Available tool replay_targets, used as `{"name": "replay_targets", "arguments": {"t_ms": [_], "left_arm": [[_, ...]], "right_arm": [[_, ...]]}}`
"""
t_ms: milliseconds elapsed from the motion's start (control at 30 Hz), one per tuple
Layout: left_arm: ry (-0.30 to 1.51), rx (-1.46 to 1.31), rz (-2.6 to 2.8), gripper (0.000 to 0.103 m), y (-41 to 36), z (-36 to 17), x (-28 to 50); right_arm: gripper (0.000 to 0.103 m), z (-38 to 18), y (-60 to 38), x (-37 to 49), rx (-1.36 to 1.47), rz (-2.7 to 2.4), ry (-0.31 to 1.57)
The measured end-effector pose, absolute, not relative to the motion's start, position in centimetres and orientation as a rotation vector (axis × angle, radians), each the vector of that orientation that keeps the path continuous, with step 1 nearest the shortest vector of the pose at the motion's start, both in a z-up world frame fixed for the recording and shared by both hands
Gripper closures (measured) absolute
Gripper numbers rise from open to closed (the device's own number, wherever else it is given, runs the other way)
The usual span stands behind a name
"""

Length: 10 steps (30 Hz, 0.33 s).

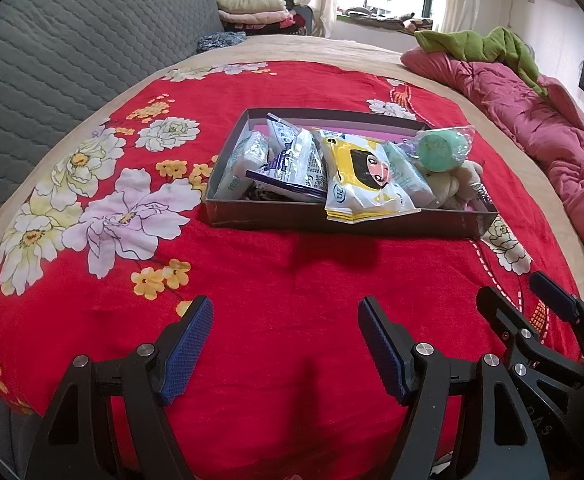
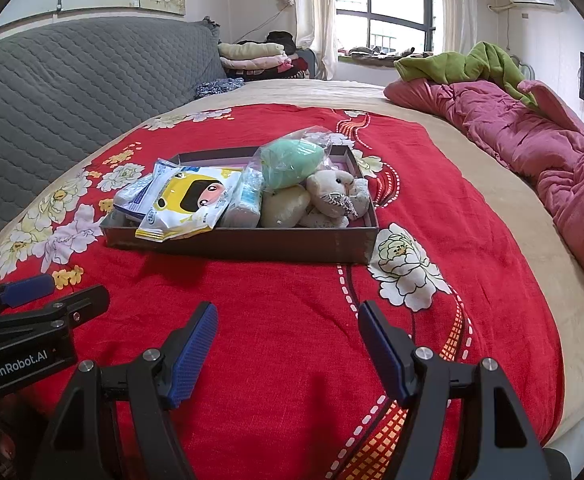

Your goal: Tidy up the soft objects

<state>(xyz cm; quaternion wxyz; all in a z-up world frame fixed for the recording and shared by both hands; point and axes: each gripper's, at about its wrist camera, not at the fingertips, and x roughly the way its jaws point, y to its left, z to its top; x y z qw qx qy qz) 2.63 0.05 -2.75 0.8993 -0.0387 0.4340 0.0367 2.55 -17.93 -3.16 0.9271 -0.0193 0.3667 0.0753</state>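
Note:
A dark shallow box (image 1: pixel 344 222) (image 2: pixel 252 244) lies on the red flowered blanket (image 1: pixel 272 280) (image 2: pixel 292 292). It holds several soft packs: a yellow wipes pack with a cartoon face (image 1: pixel 366 174) (image 2: pixel 190 202), white and blue tissue packs (image 1: pixel 292 164) (image 2: pixel 132 196), a green sponge in a clear bag (image 1: pixel 440 152) (image 2: pixel 290 162) and a beige plush toy (image 1: pixel 458 186) (image 2: pixel 334 194). My left gripper (image 1: pixel 286 344) hovers open over the blanket, short of the box, with nothing between its fingers. My right gripper (image 2: pixel 288 344) is open and empty too, beside the left one.
A grey quilted headboard (image 1: pixel 52 60) (image 2: pixel 72 80) runs along the left. A crumpled pink duvet (image 1: pixel 532 120) (image 2: pixel 532 140) with a green cloth (image 1: pixel 484 44) (image 2: pixel 464 64) lies at the right. Folded clothes (image 1: pixel 252 12) (image 2: pixel 252 56) are stacked at the back near a window.

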Motion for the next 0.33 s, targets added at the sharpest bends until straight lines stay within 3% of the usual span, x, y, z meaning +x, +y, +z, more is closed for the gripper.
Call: {"name": "replay_targets", "arguments": {"t_ms": [333], "left_arm": [[0.893, -0.096, 0.042, 0.027, 0.50, -2.90, 3.03]], "right_arm": [[0.031, -3.26, -18.00, 2.82, -0.041, 0.158, 0.754]]}}
